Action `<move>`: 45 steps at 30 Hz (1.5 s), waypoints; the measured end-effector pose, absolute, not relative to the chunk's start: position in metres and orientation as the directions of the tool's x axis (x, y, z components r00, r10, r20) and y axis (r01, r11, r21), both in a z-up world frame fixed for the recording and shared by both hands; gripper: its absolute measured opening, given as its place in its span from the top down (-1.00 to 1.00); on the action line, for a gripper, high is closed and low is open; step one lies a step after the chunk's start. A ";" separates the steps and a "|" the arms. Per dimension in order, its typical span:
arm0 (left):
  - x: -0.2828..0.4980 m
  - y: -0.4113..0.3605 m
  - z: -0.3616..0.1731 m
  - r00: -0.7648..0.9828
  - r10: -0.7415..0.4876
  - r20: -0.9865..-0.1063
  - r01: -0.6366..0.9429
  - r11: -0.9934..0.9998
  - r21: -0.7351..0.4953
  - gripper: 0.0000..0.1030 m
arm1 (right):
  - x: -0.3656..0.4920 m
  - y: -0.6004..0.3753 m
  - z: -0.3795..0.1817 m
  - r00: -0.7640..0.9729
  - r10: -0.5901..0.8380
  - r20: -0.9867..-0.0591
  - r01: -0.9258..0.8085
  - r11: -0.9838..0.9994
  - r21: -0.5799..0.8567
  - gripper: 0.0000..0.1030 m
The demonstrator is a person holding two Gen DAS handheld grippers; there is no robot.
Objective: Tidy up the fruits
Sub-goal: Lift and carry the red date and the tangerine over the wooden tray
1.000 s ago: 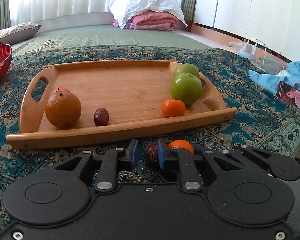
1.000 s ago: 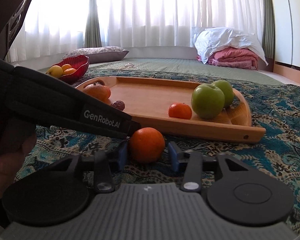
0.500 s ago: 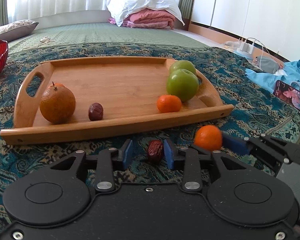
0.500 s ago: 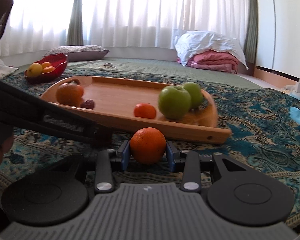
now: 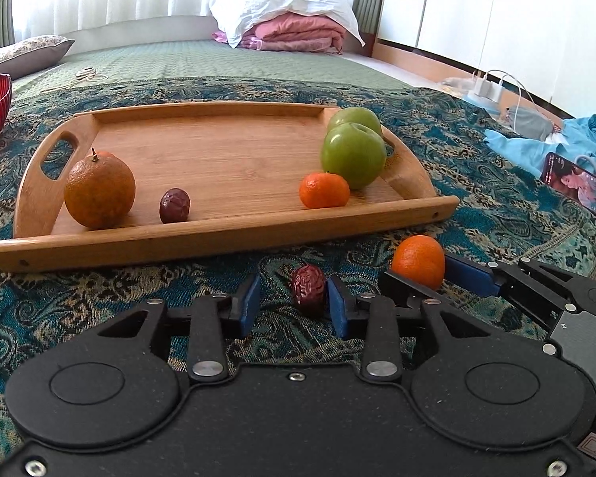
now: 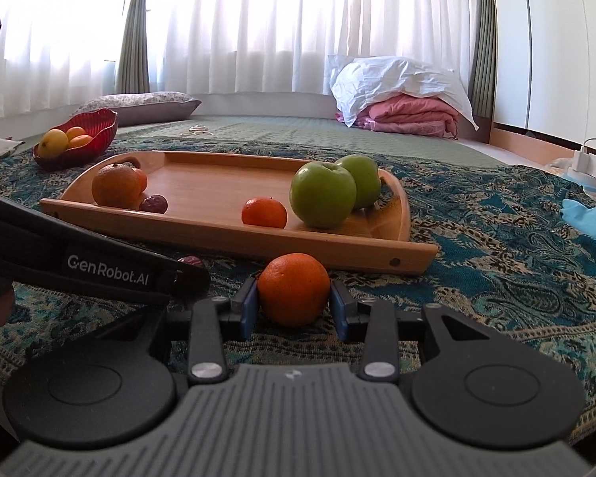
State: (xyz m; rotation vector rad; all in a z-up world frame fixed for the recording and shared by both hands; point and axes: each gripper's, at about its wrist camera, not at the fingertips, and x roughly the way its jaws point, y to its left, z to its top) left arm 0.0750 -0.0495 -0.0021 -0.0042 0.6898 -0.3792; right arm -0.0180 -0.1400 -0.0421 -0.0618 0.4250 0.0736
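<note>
Right claw [image 6: 294, 304]: I see its blue pads closed against both sides of a mandarin [image 6: 293, 288], which sits low on the patterned bedspread [image 6: 496, 270], just in front of the tray's near rim. In the left view the same mandarin [image 5: 418, 261] shows clamped between those pads.

Left claw [image 5: 292, 304]: jaws spread apart. A wrinkled red date [image 5: 308, 288] lies on the bedspread between them, touching or nearly touching the right pad [image 5: 336, 307], with a clear gap to the other pad. Not grasped.

Wooden tray [image 5: 226, 238] beyond: large orange [image 5: 99, 192] and a second date [image 5: 174, 205] at its left end; small mandarin [image 5: 324, 190] and two green apples [image 5: 353, 155] at its right end.

Farther left I note a red bowl [image 6: 95, 127] of yellow and orange fruit. A phone [image 5: 574, 183] lies off to the right.
</note>
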 end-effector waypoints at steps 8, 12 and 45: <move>0.072 -0.048 -0.001 0.731 -0.317 -0.604 0.310 0.943 -0.119 0.66 | -0.018 -0.140 -0.042 0.908 0.060 -0.415 -0.082 0.996 -0.035 0.14; 0.071 -0.044 0.004 0.754 -0.293 -0.588 0.281 0.953 -0.114 0.66 | -0.017 -0.140 -0.042 0.907 0.062 -0.416 -0.083 0.996 -0.033 0.14; 0.150 0.012 0.060 0.850 -0.129 -0.511 0.116 0.992 -0.058 0.66 | 0.080 -0.138 0.027 0.917 0.121 -0.380 -0.109 0.993 0.053 0.15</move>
